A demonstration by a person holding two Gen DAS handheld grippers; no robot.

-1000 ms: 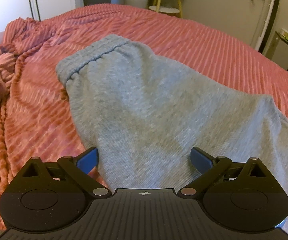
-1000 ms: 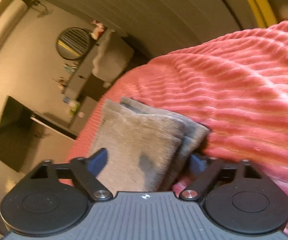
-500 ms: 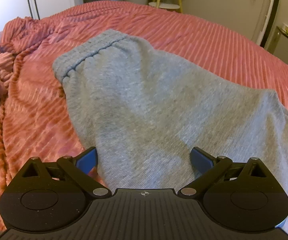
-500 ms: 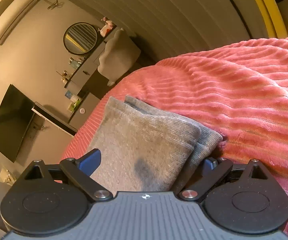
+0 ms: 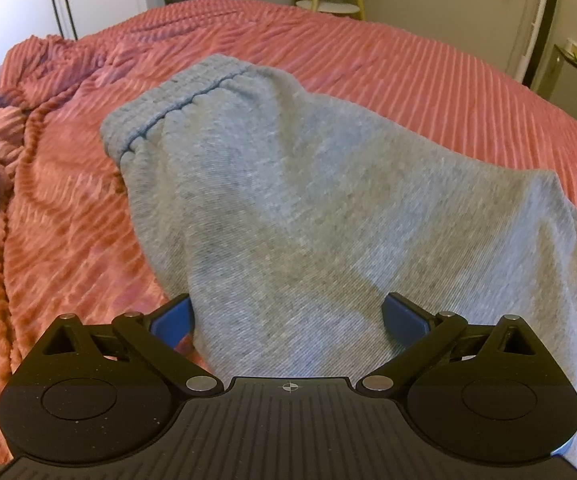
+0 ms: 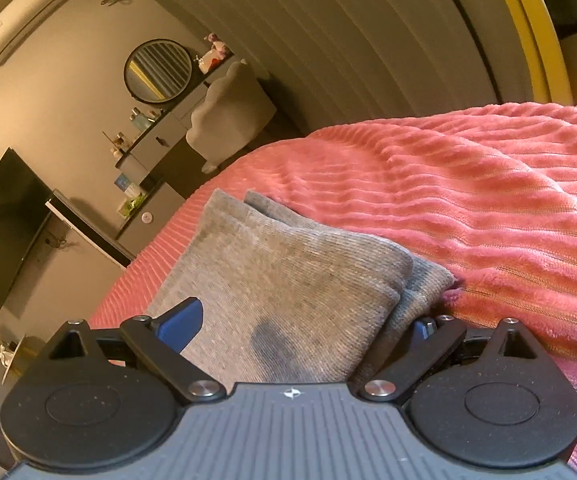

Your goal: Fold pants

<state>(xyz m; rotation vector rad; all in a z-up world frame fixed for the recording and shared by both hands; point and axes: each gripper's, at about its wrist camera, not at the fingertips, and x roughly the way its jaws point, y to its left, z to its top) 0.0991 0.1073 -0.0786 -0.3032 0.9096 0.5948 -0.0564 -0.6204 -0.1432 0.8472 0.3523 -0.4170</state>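
Both grippers, L point(image 5: 288, 316) & R point(image 6: 300, 324), open over grey pants point(image 5: 308, 200).

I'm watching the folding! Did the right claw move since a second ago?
Yes. In the right wrist view the round mirror has slid right and down, so the right claw has swung left and tilted up, with the pants between its fingers.
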